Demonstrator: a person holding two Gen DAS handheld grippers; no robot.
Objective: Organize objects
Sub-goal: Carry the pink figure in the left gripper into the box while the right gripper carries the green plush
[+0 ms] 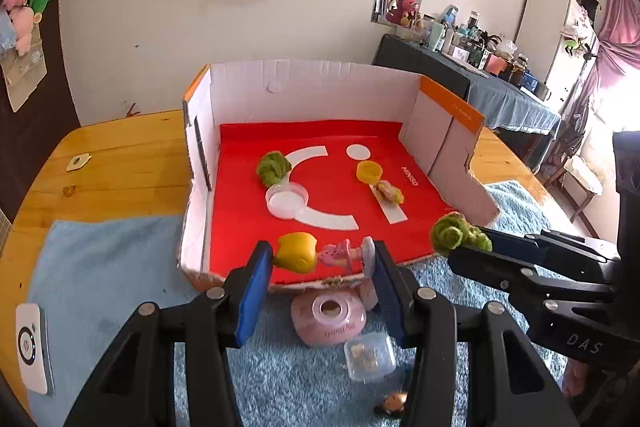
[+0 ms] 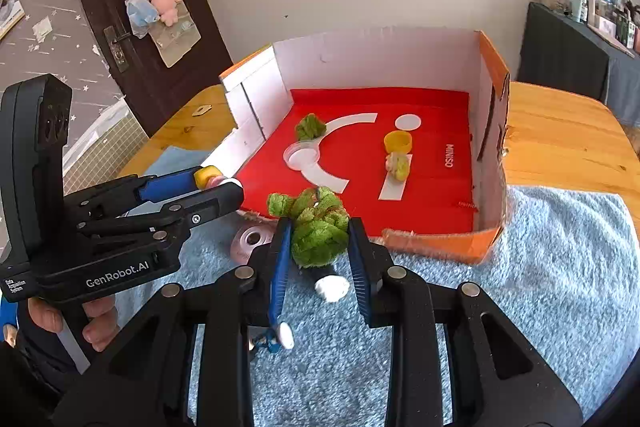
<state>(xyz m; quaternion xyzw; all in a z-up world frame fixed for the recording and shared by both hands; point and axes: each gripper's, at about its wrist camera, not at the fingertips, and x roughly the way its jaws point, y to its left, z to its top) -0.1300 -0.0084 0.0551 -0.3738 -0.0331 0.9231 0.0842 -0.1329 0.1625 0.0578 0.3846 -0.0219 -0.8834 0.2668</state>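
Observation:
My left gripper is shut on a yellow and pink toy and holds it over the front edge of the cardboard box. It also shows in the right wrist view. My right gripper is shut on a green fuzzy toy just in front of the box's red floor; it shows in the left wrist view too. Inside the box lie another green fuzzy toy, a clear round lid, a yellow cup and a small yellow-green toy.
The box stands on a blue towel on a wooden table. In front of the box lie a pink round container, a clear small box and a small figure. A white device lies at the left.

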